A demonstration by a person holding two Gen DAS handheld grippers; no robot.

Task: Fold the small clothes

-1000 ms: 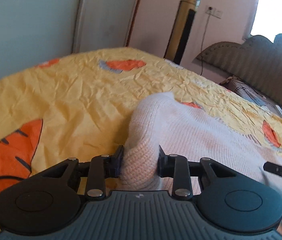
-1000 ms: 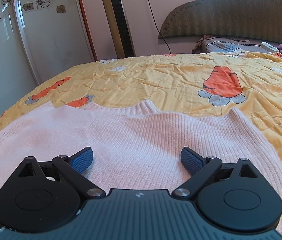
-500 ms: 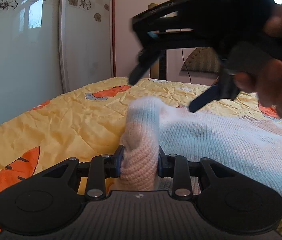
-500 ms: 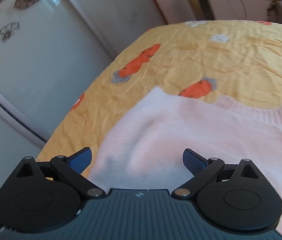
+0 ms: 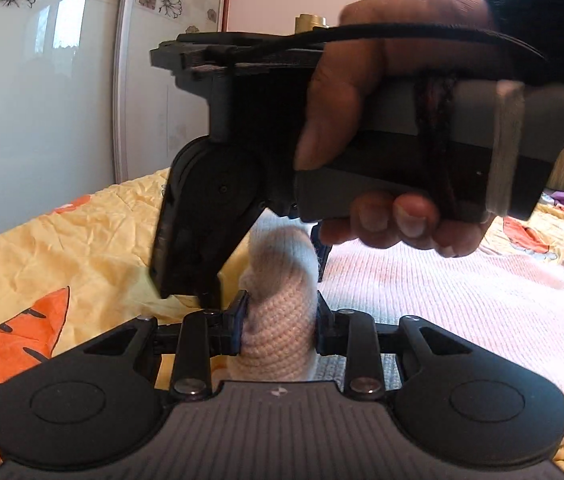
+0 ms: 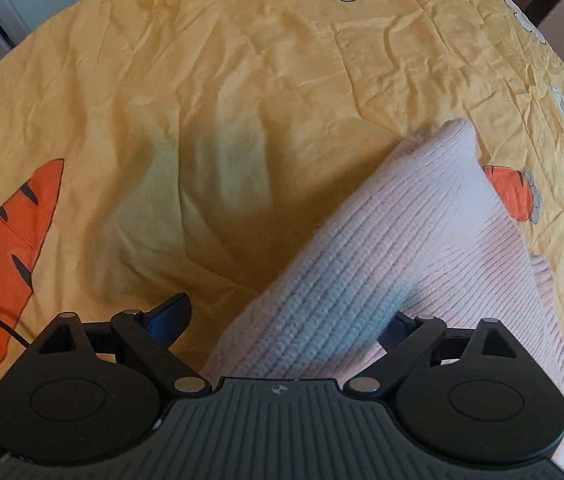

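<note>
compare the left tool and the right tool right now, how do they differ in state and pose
The left tool is shut on a bunched fold of the pink sweater, held low near the yellow sheet. The right tool stands wide; its jaws have just been closing, with the raised sweater ridge between them, not yet pinched. The left tool points along the bed, while the right tool points down at it from above. Both work the same sweater.

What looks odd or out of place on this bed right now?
Mainly the pink knit sweater: one end is bunched into a thick roll pinched in the left tool, not lying flat. The right tool straddles that roll, jaws just narrowing, not pressing. The yellow carrot bedsheet is crumpled.
</note>
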